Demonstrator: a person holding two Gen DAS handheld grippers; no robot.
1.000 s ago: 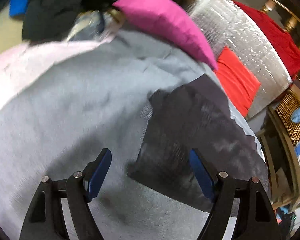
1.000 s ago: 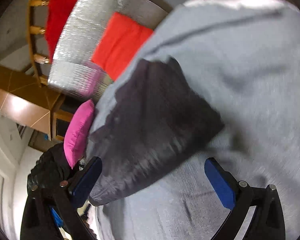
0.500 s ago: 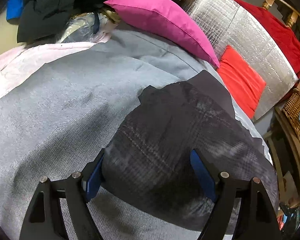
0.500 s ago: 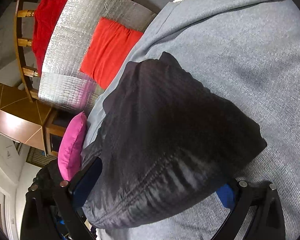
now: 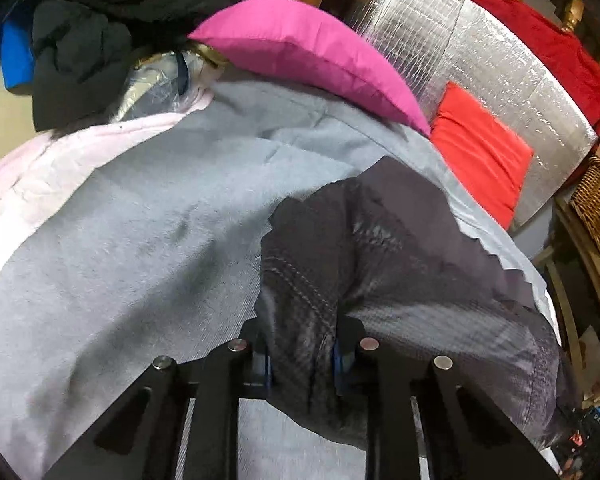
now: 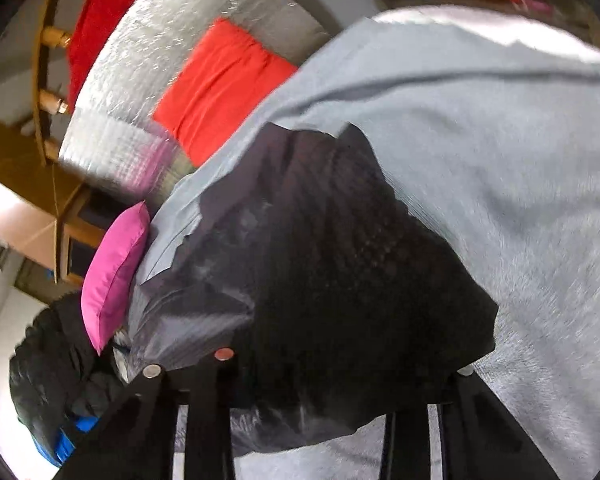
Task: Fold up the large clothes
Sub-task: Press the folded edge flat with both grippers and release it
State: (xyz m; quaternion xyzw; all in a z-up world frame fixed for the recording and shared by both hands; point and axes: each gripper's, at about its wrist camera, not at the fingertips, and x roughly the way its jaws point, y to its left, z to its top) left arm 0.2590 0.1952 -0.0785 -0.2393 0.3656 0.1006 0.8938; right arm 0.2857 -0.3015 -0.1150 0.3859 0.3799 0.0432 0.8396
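Two hand-held tools grip a dark garment that lies on a grey blanket spread over a soft surface. In the left wrist view, the left tool has just closed its jaws and now pinches a bunched fold at the garment's near edge, with blue pads just visible on either side of the cloth. In the right wrist view, the right tool has also just been closing; the garment's dark near edge drapes over the fingers and hides their tips, and the cloth looks caught between them. The garment sits toward the right side of the blanket, partly lifted and crumpled. Beyond it, at the far edge, rest a pink cushion, a silver quilted pad with a red cushion against it, and a heap of black clothing at far left.
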